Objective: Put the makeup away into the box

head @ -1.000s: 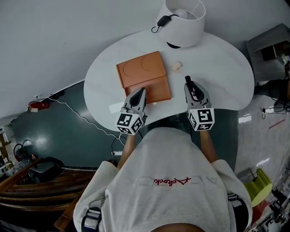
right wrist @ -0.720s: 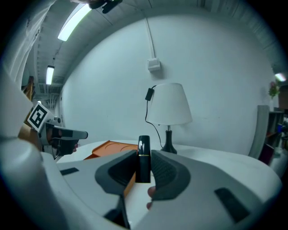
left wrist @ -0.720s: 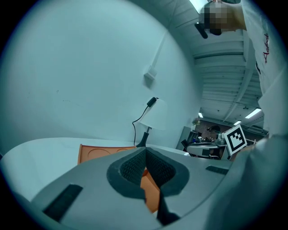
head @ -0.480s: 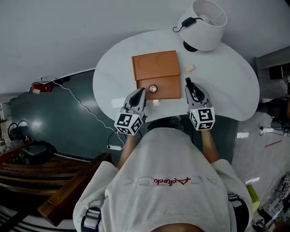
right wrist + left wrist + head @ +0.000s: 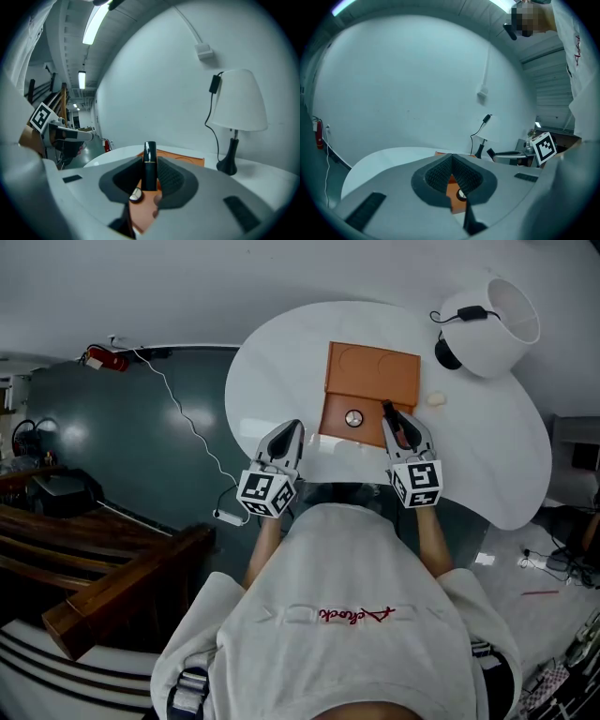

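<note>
Honestly, the lipstick (image 5: 149,150) looked light, stiff and slick, so the fingers of the right gripper (image 5: 151,161) pinching its lower half upright over the open box (image 5: 333,418) on the desk (image 5: 281,371) seemed right, while the left gripper (image 5: 451,161) had its fingers pressed together, empty.

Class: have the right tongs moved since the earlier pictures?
Yes: the right tongs, beside the orange box before, now reach over its near right part.
</note>
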Demonstrator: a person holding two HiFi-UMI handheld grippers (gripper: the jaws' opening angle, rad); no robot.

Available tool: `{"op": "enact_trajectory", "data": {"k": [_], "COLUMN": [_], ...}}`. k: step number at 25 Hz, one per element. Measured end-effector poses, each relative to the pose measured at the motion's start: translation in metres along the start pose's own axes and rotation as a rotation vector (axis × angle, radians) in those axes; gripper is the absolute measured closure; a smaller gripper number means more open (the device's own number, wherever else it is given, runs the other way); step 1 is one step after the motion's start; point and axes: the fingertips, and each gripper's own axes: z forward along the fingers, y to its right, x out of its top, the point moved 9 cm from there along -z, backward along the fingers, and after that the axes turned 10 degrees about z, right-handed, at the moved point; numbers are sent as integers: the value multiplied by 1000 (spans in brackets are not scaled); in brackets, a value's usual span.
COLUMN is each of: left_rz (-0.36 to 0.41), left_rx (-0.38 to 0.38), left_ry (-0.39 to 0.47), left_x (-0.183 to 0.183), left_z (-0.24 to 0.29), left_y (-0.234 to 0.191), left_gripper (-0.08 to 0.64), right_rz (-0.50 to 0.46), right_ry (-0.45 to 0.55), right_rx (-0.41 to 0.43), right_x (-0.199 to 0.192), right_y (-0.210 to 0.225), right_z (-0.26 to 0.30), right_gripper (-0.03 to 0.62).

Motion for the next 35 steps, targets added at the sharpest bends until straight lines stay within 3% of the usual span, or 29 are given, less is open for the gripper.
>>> {"op": "enact_trajectory", "data": {"k": [9, 19, 23, 30, 35], "left_rz": [-22, -51, -59, -70, -75], "left_rx": [27, 18, 25, 26, 23], "left_ry": [1, -23, -27, -29, -28], "left_x": [-4, -14, -16, -20, -21], "left_z": [-8, -4, -4, -3, -3], "left_y": [-14, -19, -23, -27, -30], "left_gripper": [551, 551, 551, 551, 551], "right_rz": [-59, -434, -553, -564, -559], "right_ry": [-62, -334, -412, -510, -622], "right_rx": [44, 204, 227, 213, 131], "right_x": [-4, -33, -42, -54, -66], "right_y": [-11, -3, -3, -4, 4], "right_z": [16, 41, 51, 74, 91], "right_gripper": [483, 483, 483, 483, 483]}}
